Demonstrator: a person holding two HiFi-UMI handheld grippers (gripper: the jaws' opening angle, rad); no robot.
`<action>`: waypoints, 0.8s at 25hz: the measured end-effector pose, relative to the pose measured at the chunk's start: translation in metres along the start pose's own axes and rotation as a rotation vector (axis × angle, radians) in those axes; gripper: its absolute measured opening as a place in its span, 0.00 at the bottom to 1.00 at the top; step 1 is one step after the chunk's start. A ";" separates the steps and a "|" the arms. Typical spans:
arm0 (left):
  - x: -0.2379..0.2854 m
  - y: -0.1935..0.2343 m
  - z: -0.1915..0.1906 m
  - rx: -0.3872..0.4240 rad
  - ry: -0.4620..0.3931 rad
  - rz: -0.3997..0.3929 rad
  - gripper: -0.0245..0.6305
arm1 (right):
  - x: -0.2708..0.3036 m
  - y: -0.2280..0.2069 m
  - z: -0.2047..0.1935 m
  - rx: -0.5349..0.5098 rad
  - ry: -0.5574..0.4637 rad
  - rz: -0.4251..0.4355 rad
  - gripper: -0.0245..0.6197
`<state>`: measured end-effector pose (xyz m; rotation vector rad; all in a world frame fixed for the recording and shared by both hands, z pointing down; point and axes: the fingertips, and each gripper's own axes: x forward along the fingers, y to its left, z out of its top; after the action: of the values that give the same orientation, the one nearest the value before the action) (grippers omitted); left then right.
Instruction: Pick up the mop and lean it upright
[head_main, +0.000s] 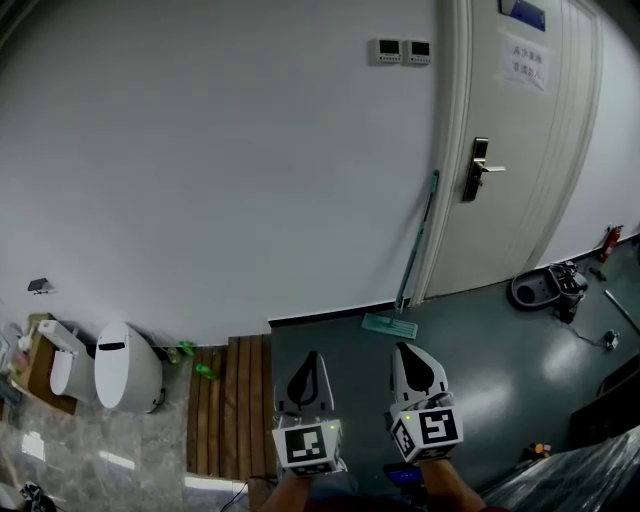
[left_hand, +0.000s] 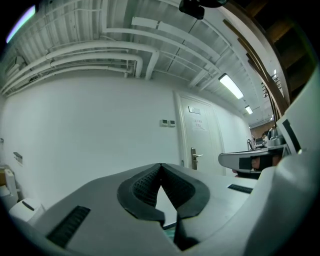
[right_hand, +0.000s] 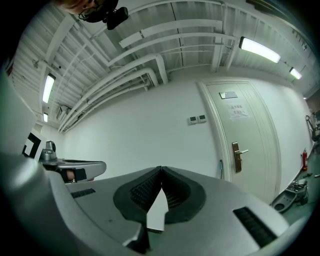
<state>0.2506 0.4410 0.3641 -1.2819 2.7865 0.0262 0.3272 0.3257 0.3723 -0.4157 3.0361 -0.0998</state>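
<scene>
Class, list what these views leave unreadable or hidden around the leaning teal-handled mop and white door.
Head view: print on the white paper door notice, too small.
Right gripper view: teal-handled mop, its head hidden behind the right gripper.
Head view: small green items by the wooden slats, too small to identify.

The right gripper (right_hand: 161, 170) points level at a white wall (right_hand: 145, 125), its jaws closed tip to tip with nothing between them. To the right stands a white door (right_hand: 250, 125). A thin pole, probably the mop (right_hand: 221, 169), leans upright just beside its frame.
</scene>
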 end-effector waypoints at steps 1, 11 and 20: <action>0.011 0.007 -0.001 -0.001 0.001 -0.005 0.06 | 0.013 0.001 0.000 0.000 0.000 -0.002 0.06; 0.091 0.081 0.001 0.006 -0.022 -0.030 0.06 | 0.120 0.025 0.003 -0.009 -0.025 -0.016 0.06; 0.145 0.114 -0.012 -0.003 -0.012 -0.022 0.06 | 0.185 0.021 -0.005 -0.021 -0.025 -0.015 0.06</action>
<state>0.0692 0.4052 0.3636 -1.3088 2.7629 0.0372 0.1438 0.2965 0.3638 -0.4379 3.0122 -0.0639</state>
